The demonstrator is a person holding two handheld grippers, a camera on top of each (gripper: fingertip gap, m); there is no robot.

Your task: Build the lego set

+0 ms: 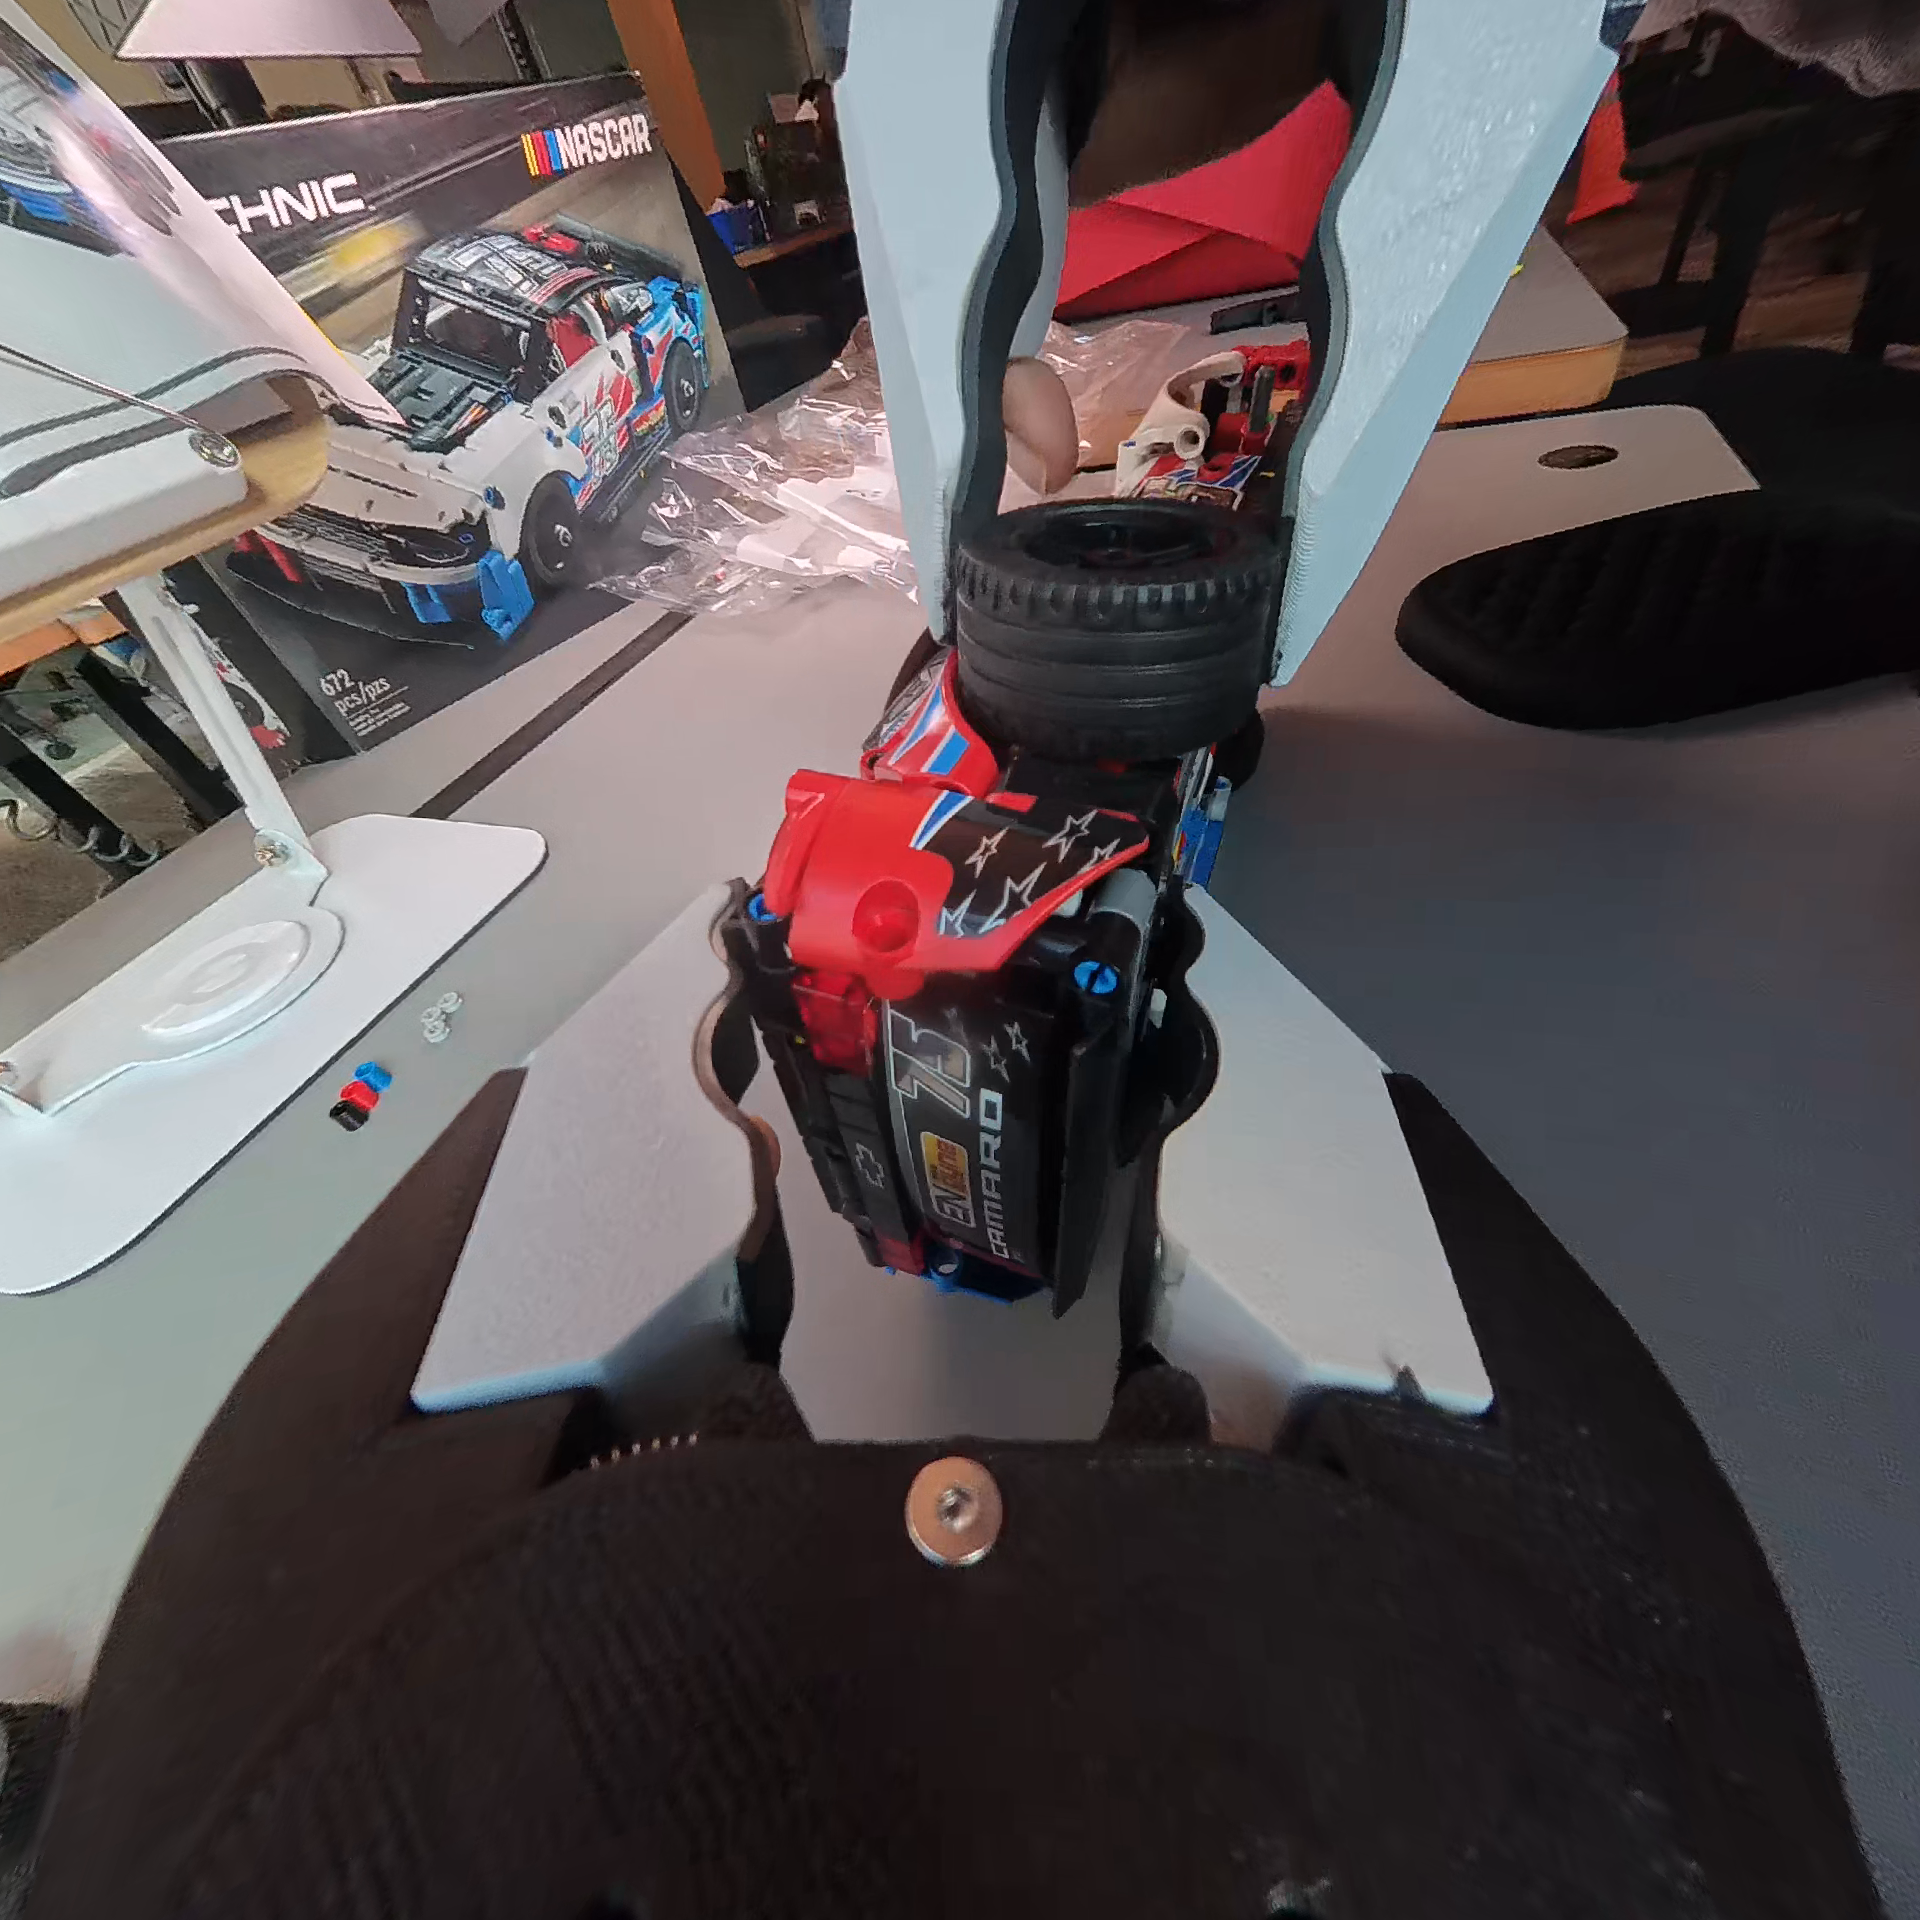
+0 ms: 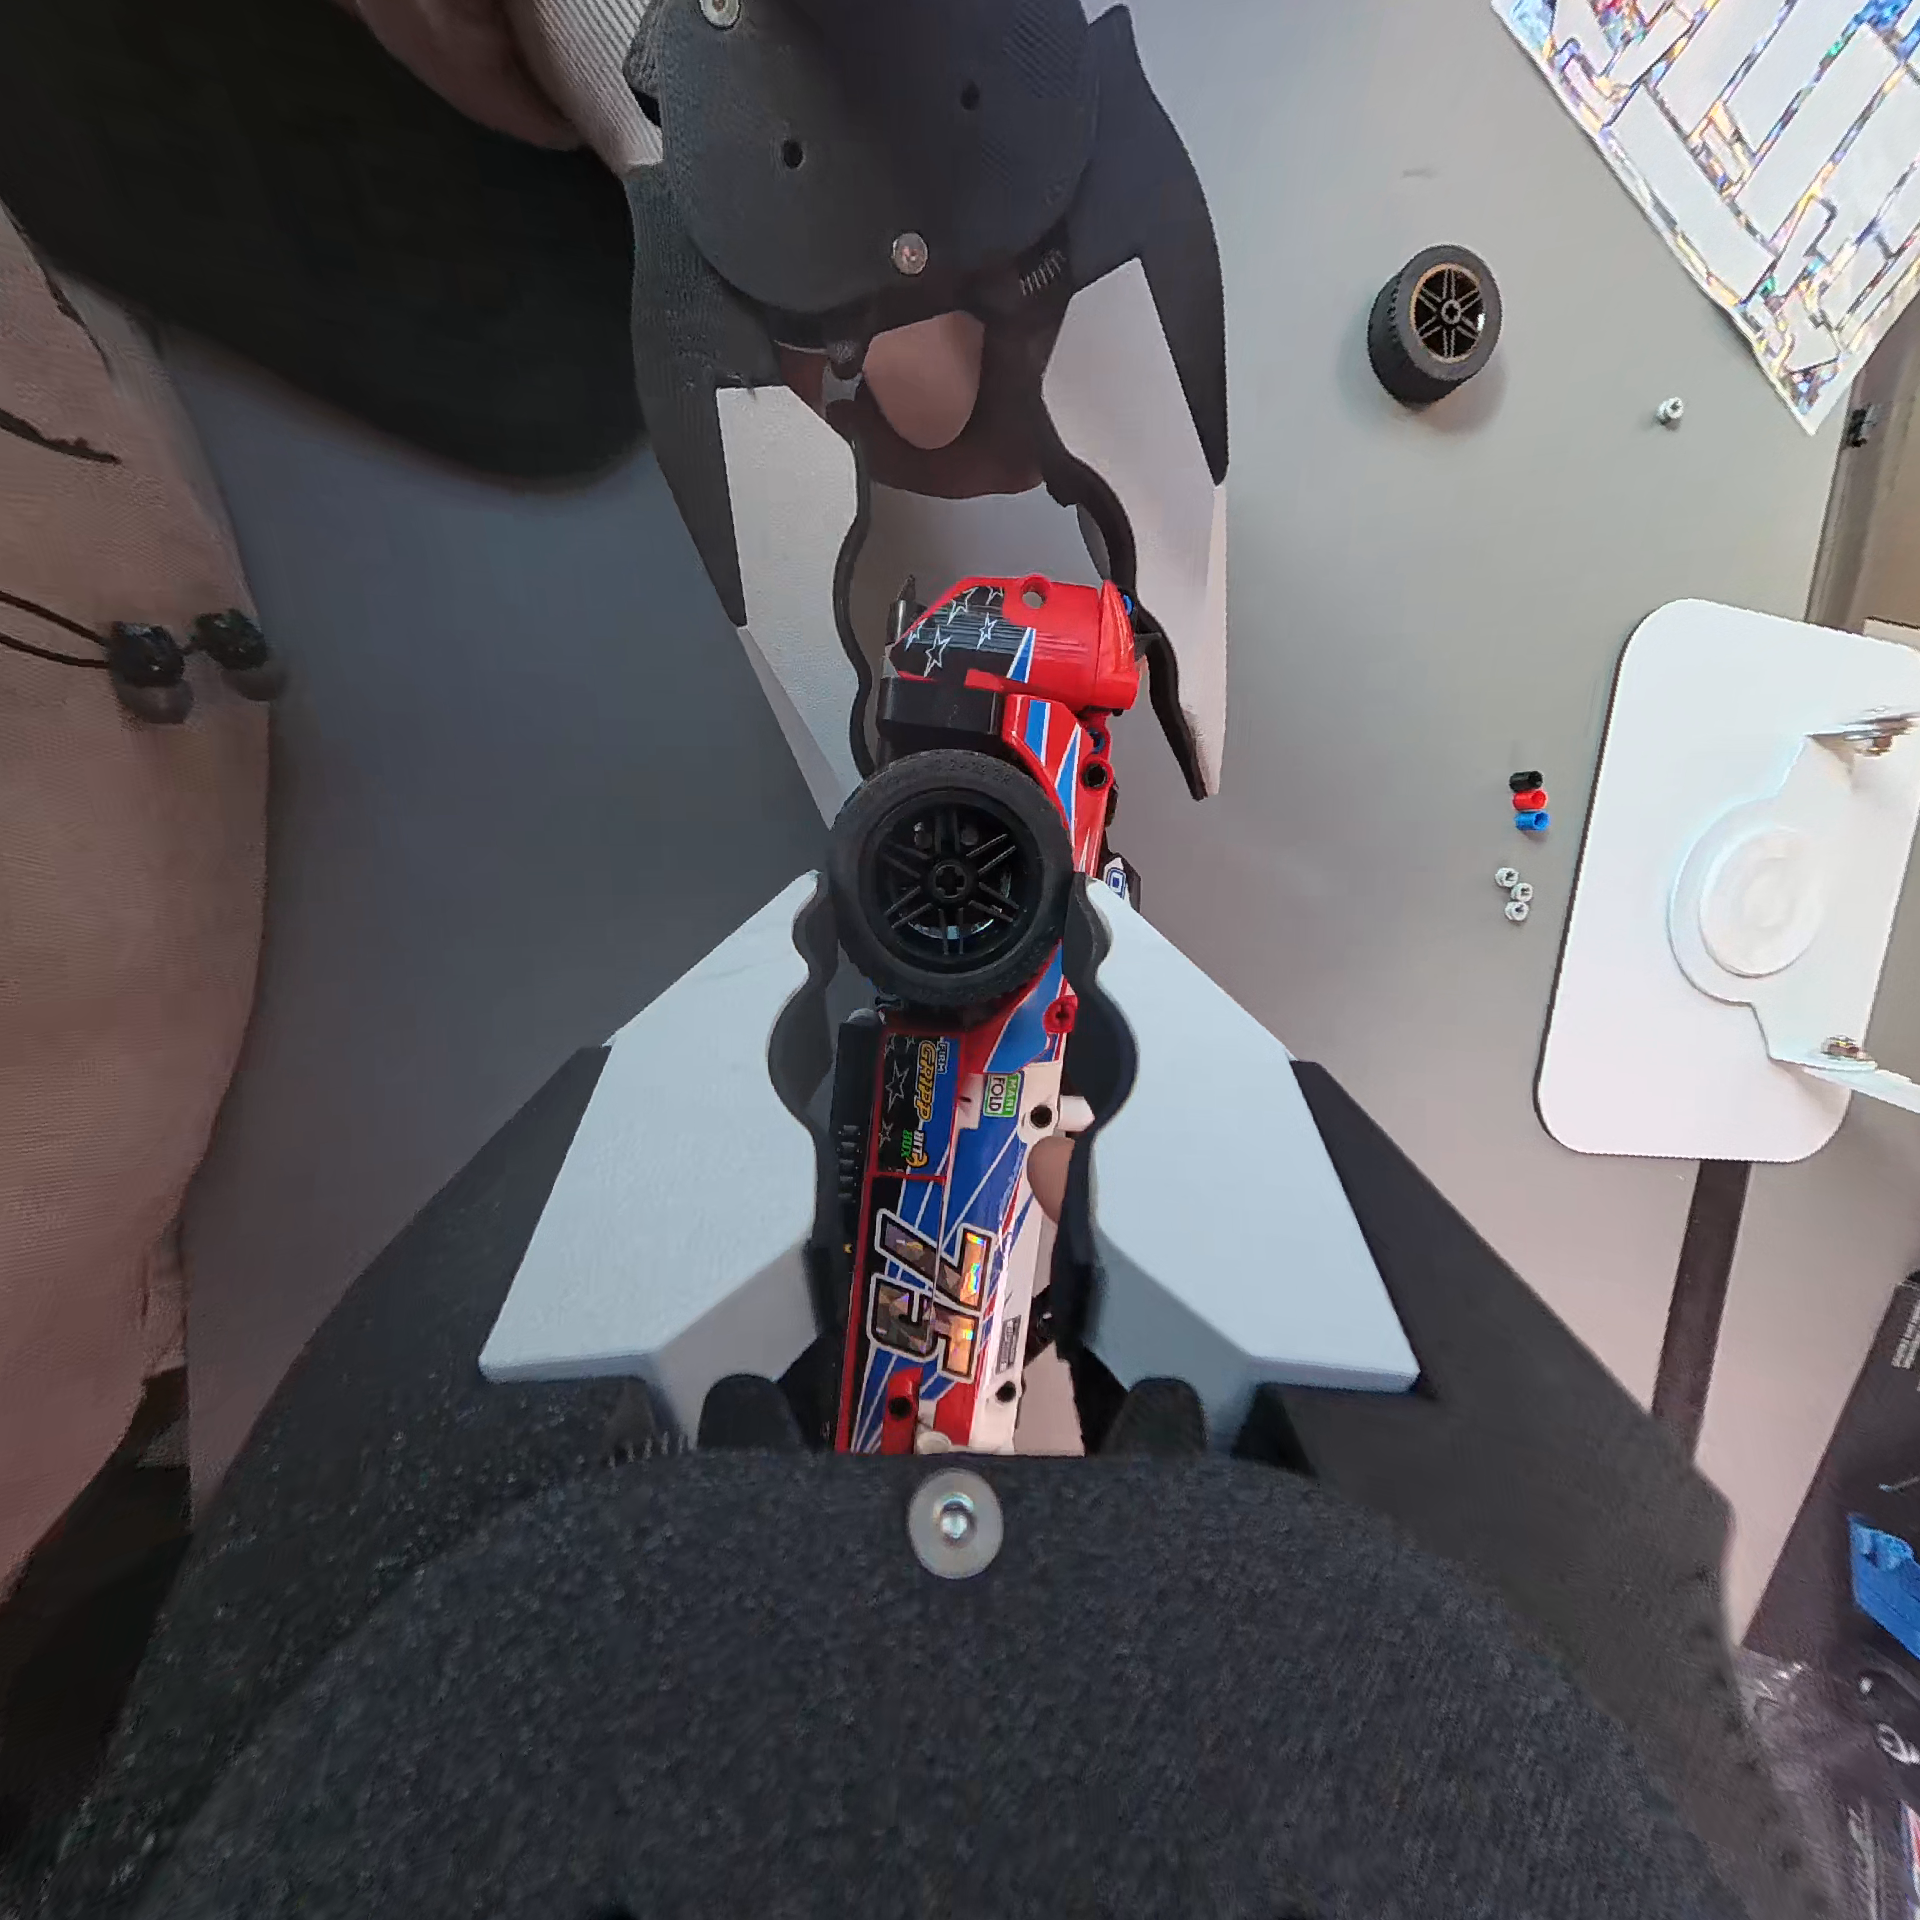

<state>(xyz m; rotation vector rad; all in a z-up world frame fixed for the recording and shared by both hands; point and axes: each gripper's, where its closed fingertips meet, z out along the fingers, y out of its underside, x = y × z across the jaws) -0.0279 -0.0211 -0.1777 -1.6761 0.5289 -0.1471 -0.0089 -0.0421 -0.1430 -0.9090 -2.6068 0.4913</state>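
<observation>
Grey desk (image 2: 1403,623) under us, box (image 1: 436,343) and lamp base (image 2: 1725,883) off to one side. The left gripper (image 1: 951,935) is clamped on the car (image 1: 956,1039), held up over the desk; the right gripper (image 2: 951,914) is clamped on a wheel (image 2: 951,883) at the car's side. Looks like wheel-fitting: next, a straight push onto the axle. A spare wheel (image 2: 1436,324) waits well apart. Plenty of open desk around, though the two grippers meet closely at the car.

Set box (image 1: 436,343): printed lettering and logos, not transcribed.
Car body (image 1: 956,1101): lettered stickers.
Sticker sheet (image 2: 1745,156): holographic print.
</observation>
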